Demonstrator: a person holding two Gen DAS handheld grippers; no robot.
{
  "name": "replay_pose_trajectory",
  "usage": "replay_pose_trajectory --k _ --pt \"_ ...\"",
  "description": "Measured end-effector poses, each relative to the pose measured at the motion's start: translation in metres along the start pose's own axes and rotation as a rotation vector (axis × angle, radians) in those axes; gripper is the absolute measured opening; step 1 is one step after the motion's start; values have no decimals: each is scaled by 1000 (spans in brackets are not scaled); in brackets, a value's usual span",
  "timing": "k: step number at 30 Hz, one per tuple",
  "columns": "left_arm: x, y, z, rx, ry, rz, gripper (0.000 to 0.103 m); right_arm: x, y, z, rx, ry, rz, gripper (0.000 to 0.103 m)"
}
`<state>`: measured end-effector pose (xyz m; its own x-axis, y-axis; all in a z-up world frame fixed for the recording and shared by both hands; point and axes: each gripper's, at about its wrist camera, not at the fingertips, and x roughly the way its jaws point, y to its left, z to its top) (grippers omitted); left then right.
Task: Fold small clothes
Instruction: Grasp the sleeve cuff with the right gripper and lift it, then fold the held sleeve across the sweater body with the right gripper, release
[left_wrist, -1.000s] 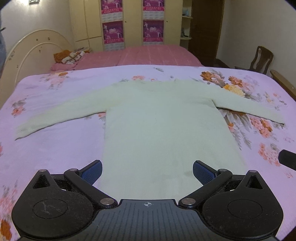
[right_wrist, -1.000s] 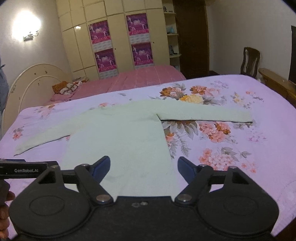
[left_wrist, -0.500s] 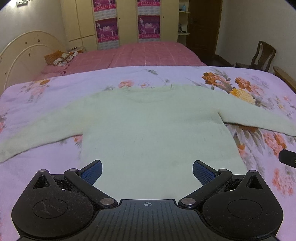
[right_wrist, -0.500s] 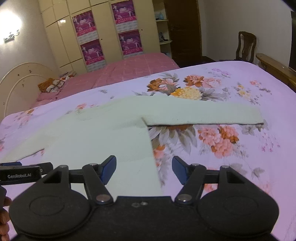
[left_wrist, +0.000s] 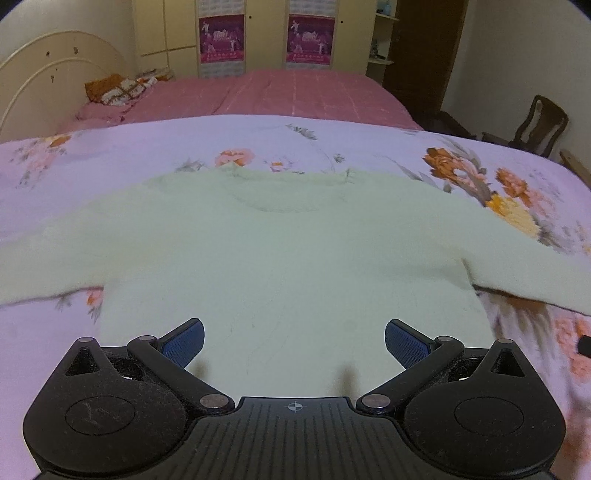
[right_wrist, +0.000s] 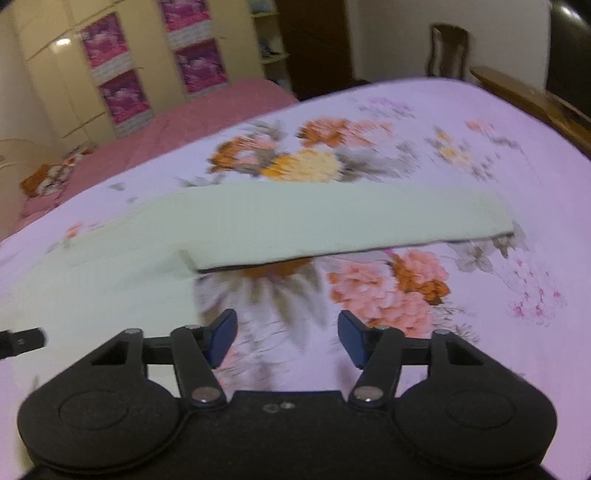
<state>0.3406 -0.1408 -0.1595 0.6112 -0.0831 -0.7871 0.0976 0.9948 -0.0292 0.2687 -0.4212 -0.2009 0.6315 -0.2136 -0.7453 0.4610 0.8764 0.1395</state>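
A pale green long-sleeved sweater (left_wrist: 288, 258) lies flat on the floral bedspread (left_wrist: 110, 162), neck away from me and both sleeves spread out. My left gripper (left_wrist: 294, 341) hangs open over the sweater's lower body, with nothing between its blue pads. In the right wrist view the sweater's right sleeve (right_wrist: 332, 225) stretches across the bedspread (right_wrist: 480, 147). My right gripper (right_wrist: 288, 334) hovers over bare bedspread just below that sleeve's armpit. Its jaws are closing and nothing is between them. The sweater's hem is hidden under both grippers.
A pink bed (left_wrist: 280, 92) with a curved headboard (left_wrist: 44, 81) stands beyond the floral bedspread. Wardrobes with posters (left_wrist: 310, 37) line the far wall. A wooden chair (left_wrist: 543, 122) is at the right, and a wooden bed rail (right_wrist: 532, 103) edges the bedspread's right side.
Both grippers have moved forward and lower over the sweater, which looks larger. The right gripper has shifted right off the sweater's body onto bare bedspread, and its jaws have narrowed.
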Motion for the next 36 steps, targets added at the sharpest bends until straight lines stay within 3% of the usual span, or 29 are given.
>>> replay_pose_trajectory --k 7,11,23,26,30,36 --pt "38 -4 12 32 14 37 103 40 -38 11 102 39 -55 53" --pt "48 -4 14 59 -7 50 103 56 -55 16 191 48 -35 53" --pt "74 4 22 49 21 72 103 90 -90 51 281 -57 -103 53" --pt "77 5 25 48 17 81 103 97 -94 59 277 -88 -135 45" --pt "79 12 27 33 1 43 103 103 -104 65 290 -131 -143 14" --pt "77 21 32 -2 -46 4 103 96 -98 68 272 -192 -98 6"
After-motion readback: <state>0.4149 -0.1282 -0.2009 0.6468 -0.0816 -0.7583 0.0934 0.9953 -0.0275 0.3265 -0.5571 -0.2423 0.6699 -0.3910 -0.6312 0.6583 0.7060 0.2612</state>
